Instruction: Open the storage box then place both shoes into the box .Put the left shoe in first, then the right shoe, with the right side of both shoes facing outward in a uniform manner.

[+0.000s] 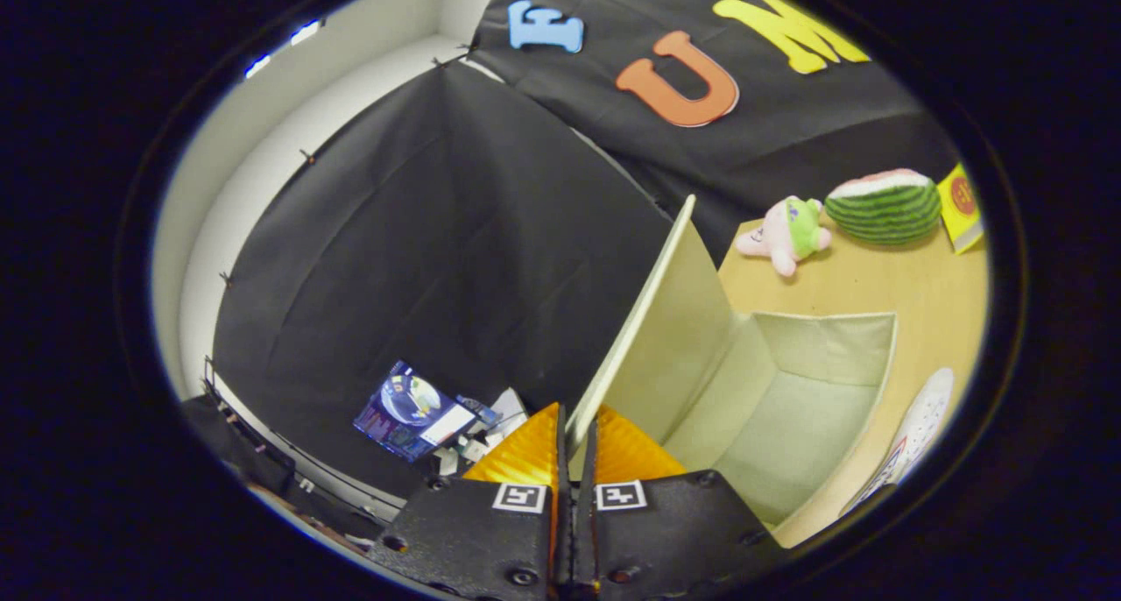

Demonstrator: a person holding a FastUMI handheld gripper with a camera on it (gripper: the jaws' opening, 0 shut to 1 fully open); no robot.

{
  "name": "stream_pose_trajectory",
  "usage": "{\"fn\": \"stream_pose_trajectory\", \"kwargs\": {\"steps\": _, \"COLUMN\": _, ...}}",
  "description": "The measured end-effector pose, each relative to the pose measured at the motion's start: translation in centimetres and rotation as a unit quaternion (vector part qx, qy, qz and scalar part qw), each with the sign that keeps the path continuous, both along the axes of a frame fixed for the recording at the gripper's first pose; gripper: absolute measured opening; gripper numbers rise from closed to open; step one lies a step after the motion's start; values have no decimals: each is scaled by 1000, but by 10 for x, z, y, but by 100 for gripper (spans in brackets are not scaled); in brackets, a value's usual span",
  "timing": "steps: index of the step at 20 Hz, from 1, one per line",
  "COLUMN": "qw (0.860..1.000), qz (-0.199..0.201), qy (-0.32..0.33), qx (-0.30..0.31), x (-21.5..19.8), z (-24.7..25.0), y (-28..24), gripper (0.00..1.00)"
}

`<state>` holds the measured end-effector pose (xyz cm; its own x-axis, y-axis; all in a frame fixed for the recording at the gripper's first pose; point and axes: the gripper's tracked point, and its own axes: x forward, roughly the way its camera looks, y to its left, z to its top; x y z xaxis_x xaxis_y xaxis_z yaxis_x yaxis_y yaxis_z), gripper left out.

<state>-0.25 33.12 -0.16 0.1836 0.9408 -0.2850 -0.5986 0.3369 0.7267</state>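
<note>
My gripper is shut on the edge of the storage box's lid, which stands raised and tilted up from the box. The pale green fabric storage box lies open just beyond the fingers, its inside bare. A white shoe with a patterned sole lies on the wooden table beside the box's far side, only partly visible.
The wooden table carries a pink and green plush toy, a watermelon-shaped toy and a yellow card beyond the box. Off the table, beside the lid, lie a dark blue carton and some clutter.
</note>
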Motion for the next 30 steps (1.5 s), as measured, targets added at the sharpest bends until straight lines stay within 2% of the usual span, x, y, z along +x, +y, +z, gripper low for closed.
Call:
{"fn": "stream_pose_trajectory", "kwargs": {"steps": 3, "qw": 999, "qz": 10, "qy": -44, "qx": -30, "x": -1, "z": 5, "y": 36, "gripper": 17}}
{"fn": "stream_pose_trajectory", "kwargs": {"steps": 5, "qw": 997, "qz": 12, "qy": -61, "qx": -44, "x": -4, "z": 2, "y": 49, "gripper": 21}}
{"fn": "stream_pose_trajectory", "kwargs": {"steps": 8, "qw": 992, "qz": 3, "qy": -111, "qx": -54, "x": 3, "z": 9, "y": 60, "gripper": 52}}
{"fn": "stream_pose_trajectory", "kwargs": {"steps": 13, "qw": 986, "qz": -31, "qy": -154, "qx": -63, "x": 5, "z": 20, "y": 44, "gripper": 86}}
{"fn": "stream_pose_trajectory", "kwargs": {"steps": 19, "qw": 977, "qz": -101, "qy": -159, "qx": -102, "x": 28, "z": 4, "y": -20, "gripper": 90}}
{"fn": "stream_pose_trajectory", "kwargs": {"steps": 23, "qw": 953, "qz": -171, "qy": -181, "qx": -174, "x": 46, "z": -16, "y": -93, "gripper": 90}}
{"fn": "stream_pose_trajectory", "kwargs": {"steps": 28, "qw": 927, "qz": -233, "qy": -168, "qx": -243, "x": 54, "z": -43, "y": -182, "gripper": 90}}
{"fn": "stream_pose_trajectory", "kwargs": {"steps": 30, "qw": 916, "qz": -240, "qy": -153, "qx": -284, "x": 55, "z": -73, "y": -212, "gripper": 90}}
